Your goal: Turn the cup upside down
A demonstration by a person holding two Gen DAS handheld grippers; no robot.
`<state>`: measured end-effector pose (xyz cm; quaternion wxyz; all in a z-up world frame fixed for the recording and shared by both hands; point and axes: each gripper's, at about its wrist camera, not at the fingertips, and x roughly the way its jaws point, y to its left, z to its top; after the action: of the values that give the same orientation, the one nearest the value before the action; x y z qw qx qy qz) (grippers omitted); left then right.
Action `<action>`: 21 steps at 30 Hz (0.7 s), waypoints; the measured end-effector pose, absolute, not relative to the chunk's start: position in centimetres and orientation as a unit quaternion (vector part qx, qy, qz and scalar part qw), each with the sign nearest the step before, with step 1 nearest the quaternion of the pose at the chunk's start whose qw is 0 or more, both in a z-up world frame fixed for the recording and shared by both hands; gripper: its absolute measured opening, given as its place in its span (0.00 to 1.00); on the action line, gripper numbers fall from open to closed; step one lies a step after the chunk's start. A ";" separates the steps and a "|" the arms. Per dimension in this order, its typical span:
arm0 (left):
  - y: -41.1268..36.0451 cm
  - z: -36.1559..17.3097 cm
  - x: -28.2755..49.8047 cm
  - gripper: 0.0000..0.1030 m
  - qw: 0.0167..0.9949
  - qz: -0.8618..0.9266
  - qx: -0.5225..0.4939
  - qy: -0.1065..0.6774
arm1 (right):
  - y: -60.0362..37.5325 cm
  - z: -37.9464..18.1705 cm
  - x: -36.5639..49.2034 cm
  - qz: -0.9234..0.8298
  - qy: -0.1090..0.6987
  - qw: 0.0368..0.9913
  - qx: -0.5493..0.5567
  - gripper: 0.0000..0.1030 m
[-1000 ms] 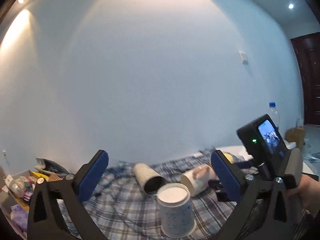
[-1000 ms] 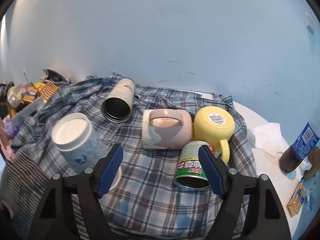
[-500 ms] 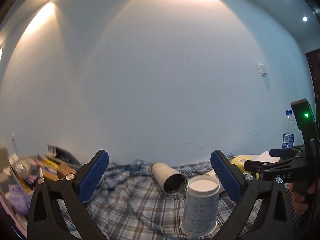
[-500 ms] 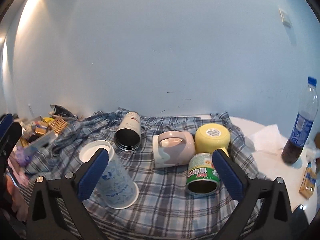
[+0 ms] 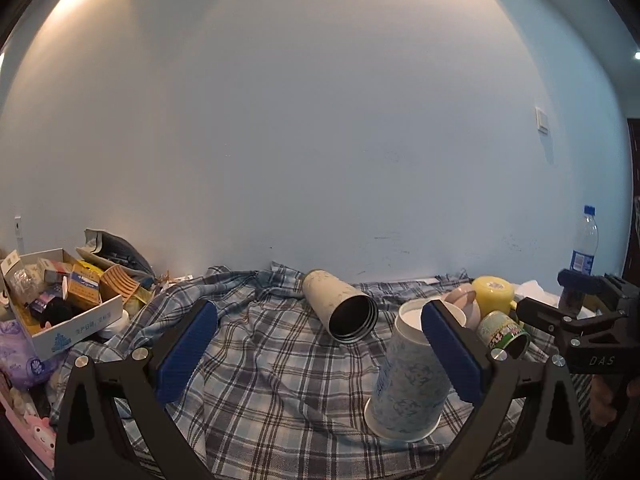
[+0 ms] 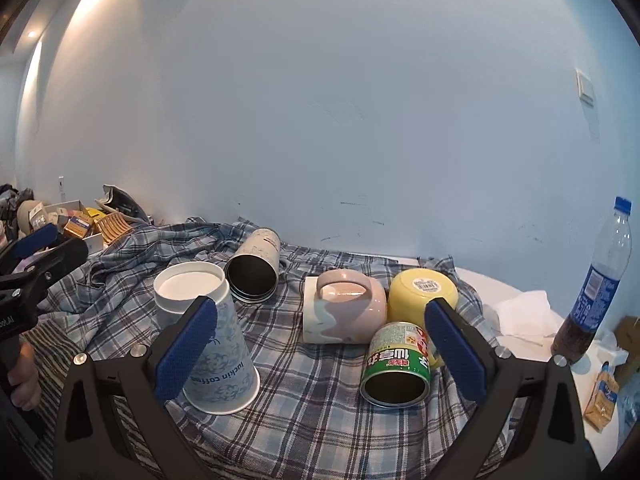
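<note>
A white and blue paper cup (image 6: 208, 336) stands upside down on the plaid cloth (image 6: 304, 408); it also shows in the left wrist view (image 5: 408, 380). A steel tumbler (image 6: 254, 266) lies on its side behind it, mouth toward me. A pink mug (image 6: 342, 312) lies on its side, a yellow mug (image 6: 422, 294) stands inverted, and a green can (image 6: 396, 364) lies on its side. My left gripper (image 5: 320, 348) is open and empty, the paper cup just inside its right finger. My right gripper (image 6: 320, 352) is open and empty, above the cloth.
A cardboard box of clutter (image 5: 52, 304) sits at the left. A cola bottle (image 6: 596, 284), white tissue (image 6: 520, 312) and a small carton (image 6: 604, 396) stand on the white table at the right. A wall runs close behind the cloth.
Both grippers have pulled back and swung; the left view has shifted left and lower, so the paper cup now sits near its right finger. The cups have not moved.
</note>
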<state>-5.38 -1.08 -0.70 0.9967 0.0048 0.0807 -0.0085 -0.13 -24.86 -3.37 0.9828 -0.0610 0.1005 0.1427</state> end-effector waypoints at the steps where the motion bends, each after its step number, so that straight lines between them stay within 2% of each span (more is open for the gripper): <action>1: -1.2 -0.8 -5.2 1.00 0.996 -0.013 0.005 0.088 | -24.7 -3.4 -0.2 0.142 0.099 0.983 -0.065 1.00; 21: -0.2 -1.4 -3.9 1.00 0.992 -0.008 -0.022 0.122 | -24.2 -3.6 -0.8 0.125 0.082 0.985 -0.084 1.00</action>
<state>-3.91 -0.16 -1.39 0.9923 -0.0220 0.1216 -0.0076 -0.76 -24.16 -3.58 0.9851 -0.0843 0.0823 0.1253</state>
